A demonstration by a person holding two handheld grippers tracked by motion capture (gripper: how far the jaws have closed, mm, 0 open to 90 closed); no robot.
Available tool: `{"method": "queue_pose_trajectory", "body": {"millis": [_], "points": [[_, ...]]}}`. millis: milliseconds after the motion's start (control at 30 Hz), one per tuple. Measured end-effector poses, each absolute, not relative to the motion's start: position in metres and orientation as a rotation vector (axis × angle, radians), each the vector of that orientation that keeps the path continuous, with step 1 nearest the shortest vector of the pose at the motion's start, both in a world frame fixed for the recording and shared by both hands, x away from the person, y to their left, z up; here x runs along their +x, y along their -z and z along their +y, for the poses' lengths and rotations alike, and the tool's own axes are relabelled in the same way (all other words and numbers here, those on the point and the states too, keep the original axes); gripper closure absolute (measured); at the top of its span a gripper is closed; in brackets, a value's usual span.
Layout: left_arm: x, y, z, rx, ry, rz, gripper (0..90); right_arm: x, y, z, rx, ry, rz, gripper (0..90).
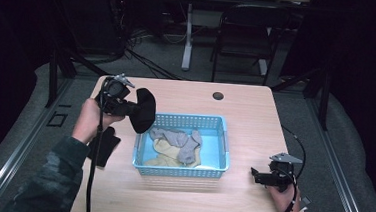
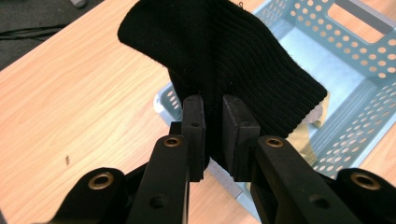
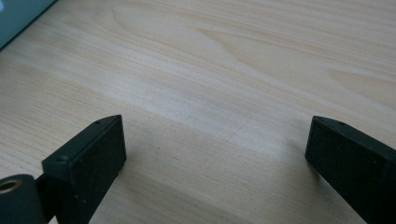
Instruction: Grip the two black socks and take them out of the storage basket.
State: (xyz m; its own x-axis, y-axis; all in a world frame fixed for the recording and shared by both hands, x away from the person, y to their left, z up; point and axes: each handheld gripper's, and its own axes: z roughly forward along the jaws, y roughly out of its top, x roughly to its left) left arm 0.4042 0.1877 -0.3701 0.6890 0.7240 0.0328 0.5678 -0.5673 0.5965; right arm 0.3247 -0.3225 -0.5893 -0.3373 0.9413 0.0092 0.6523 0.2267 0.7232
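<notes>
Jaws pinch black sock (image 2: 224, 60) above basket (image 2: 369, 51).

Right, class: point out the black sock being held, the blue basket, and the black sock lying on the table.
held black sock (image 2: 224, 60), left gripper view, ribbed middle
blue basket (image 1: 181, 171), high view, near wall
black sock on table (image 1: 106, 148), high view, middle

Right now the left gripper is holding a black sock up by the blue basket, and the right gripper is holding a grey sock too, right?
Not quite. The right gripper holds nothing: the right gripper view shows its fingers wide apart over bare table. The grey sock lies in the blue basket. The left gripper does hold the black sock up by that basket.
</notes>
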Motion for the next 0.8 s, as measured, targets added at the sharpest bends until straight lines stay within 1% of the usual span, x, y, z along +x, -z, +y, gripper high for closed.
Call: {"method": "queue_pose_trajectory", "body": {"millis": [433, 800], "points": [[0.394, 0.364, 0.225, 2.303, -0.413, 1.064, 79.7, 0.325, 0.589, -0.322, 1.467, -0.896, 2.071, 4.5], [0.392, 0.379, 0.26, 2.278, -0.4, 1.163, 79.7, 0.325, 0.589, -0.322, 1.466, -0.895, 2.072, 4.5]]}}
